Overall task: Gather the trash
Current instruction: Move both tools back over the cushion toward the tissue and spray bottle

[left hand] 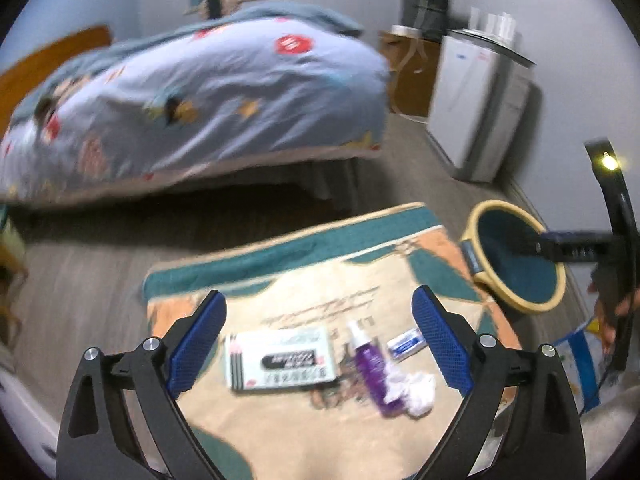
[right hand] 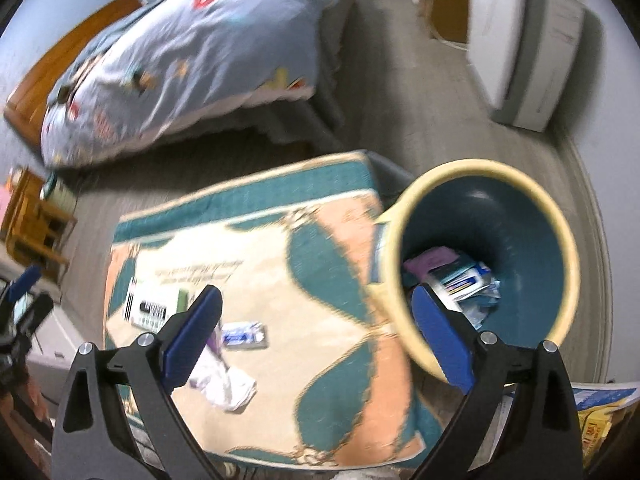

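Note:
On a teal, cream and orange rug (left hand: 360,432) lie a white printed box (left hand: 280,360), a purple bottle (left hand: 372,364), a small blue-and-white packet (left hand: 406,342) and a crumpled white tissue (left hand: 418,394). My left gripper (left hand: 320,294) hangs open above them, holding nothing. A round bin (right hand: 480,166), cream outside and teal inside, stands at the rug's right edge with packets and wrappers (right hand: 460,280) at its bottom. My right gripper (right hand: 316,292) is open and empty by the bin's near rim. The packet (right hand: 244,334) and tissue (right hand: 228,384) show left of it.
A bed with a blue patterned cover (left hand: 200,92) stands beyond the rug. A white appliance (left hand: 476,108) sits against the right wall, and a small wooden rack (right hand: 36,224) is at the left. Printed papers (right hand: 600,412) lie on the floor near the bin.

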A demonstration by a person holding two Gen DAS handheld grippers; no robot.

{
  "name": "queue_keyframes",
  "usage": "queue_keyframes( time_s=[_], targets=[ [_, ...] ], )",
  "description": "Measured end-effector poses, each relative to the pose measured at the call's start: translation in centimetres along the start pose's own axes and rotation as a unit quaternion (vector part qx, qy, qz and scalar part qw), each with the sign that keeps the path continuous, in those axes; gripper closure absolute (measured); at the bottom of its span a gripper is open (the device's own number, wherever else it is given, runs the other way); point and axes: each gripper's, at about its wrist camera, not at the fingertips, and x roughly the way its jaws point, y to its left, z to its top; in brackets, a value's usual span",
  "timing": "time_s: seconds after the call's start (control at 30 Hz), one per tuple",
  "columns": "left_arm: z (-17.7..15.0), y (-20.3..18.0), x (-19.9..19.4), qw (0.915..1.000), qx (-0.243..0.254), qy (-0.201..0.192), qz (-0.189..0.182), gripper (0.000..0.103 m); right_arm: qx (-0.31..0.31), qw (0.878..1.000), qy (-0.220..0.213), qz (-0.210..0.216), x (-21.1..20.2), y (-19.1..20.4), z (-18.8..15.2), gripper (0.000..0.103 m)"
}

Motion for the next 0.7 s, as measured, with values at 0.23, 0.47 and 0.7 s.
queue_keyframes(
  time_s=[0.23,0.47,0.7],
  targets=[
    [-0.8,3.9,-0.5,0.9994,-0.031,-0.007,0.016,0.01,-0.059,0.998,0.031,0.008,1.6,4.4,-1.8,0.009],
    [-1.2,4.6,-0.5,0.9995,-0.013,-0.006,0.03,0.01,-0.082,0.993,0.079,0.023,4.0,7.4,-4.8,0.009],
    [-1.6,3.8,0.0,0.9995,0.013,0.003,0.029,0.01,-0.085,0.99,0.114,0.019,6.9,9.7,-7.7,0.01]
  ],
)
